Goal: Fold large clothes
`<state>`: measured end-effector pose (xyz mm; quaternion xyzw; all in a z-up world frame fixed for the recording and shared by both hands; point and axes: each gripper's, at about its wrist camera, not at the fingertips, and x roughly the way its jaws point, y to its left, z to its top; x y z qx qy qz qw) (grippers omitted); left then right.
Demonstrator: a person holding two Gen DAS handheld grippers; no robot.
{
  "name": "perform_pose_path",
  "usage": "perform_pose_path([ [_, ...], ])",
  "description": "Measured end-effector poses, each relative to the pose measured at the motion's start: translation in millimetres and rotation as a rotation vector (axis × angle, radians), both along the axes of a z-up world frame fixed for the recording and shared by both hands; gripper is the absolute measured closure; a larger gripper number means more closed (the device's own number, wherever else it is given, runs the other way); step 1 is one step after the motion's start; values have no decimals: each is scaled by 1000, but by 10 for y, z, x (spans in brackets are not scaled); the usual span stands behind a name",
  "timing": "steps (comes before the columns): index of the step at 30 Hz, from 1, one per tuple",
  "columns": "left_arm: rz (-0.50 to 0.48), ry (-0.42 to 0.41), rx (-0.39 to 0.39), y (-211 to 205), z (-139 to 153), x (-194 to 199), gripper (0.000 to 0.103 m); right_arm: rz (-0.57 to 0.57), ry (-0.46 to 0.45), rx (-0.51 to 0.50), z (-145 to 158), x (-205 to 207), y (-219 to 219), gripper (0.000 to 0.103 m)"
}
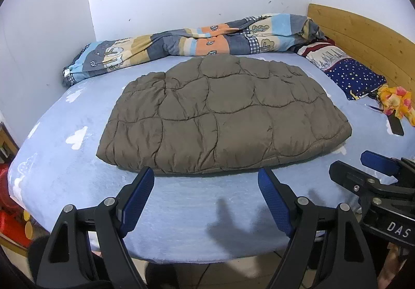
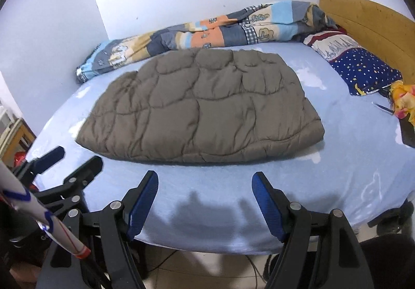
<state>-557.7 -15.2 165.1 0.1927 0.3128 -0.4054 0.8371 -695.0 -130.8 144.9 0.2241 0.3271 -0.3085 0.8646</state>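
A brown quilted padded garment (image 1: 223, 118) (image 2: 205, 110) lies folded flat in the middle of the light blue bed (image 1: 77, 185) (image 2: 350, 172). My left gripper (image 1: 206, 177) hangs open above the bed's near edge, just short of the garment's front hem, with nothing between its blue pads. My right gripper (image 2: 205, 180) is open too, above the same front strip of sheet, and holds nothing. The right gripper (image 1: 363, 167) shows at the right edge of the left wrist view; the left gripper (image 2: 75, 159) shows at the left of the right wrist view.
A rolled patterned duvet (image 1: 186, 42) (image 2: 207, 29) lies along the far wall. A starry pillow (image 1: 355, 76) (image 2: 363, 68) and a yellow floral cloth (image 1: 396, 102) sit by the wooden headboard (image 1: 363, 32). A dark flat object (image 1: 396, 125) lies at the right. Red things (image 1: 10, 211) stand on the floor at left.
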Motion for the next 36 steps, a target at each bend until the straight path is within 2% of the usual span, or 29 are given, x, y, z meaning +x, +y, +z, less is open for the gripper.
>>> perform_pose_path([
  [3,14,6,7,-37,-49,52,22,-12,11,3,11,24,-47,24],
  [7,41,23,15,-24,-148,192,22,-17,44,40,-134,150,-158,24],
  [9,58,-8,-11,12,-38,252,22,-18,30,52,-156,166,-190,24],
  [11,87,-47,-72,80,181,304,22,-16,30,23,-74,177,-196,24],
  [13,114,-79,-129,174,485,329,21,-9,27,-30,124,176,-180,24],
  [14,125,-85,-146,217,613,331,17,-7,13,-62,283,163,-167,24],
  [17,128,-99,-234,436,1058,265,14,-20,-49,-138,815,45,-70,24],
  [19,139,-152,-289,622,1295,140,9,-24,-113,-204,1166,-84,79,19],
  [21,157,-204,-322,797,1434,-8,8,-35,-137,-275,1427,-179,260,14],
  [24,172,-217,-311,972,1451,-162,7,-33,-202,-358,1685,-379,654,11],
  [28,206,-156,-270,1073,1331,-230,6,-46,-252,-381,1652,-545,1026,10],
  [31,240,-159,-229,1078,1232,-225,6,-66,-233,-377,1569,-554,1056,10],
  [34,237,-87,-204,1052,1141,-159,6,-74,-223,-337,1518,-562,1009,10],
  [36,220,-73,-204,1027,1108,-144,6,-65,-208,-345,1487,-519,1029,10],
])
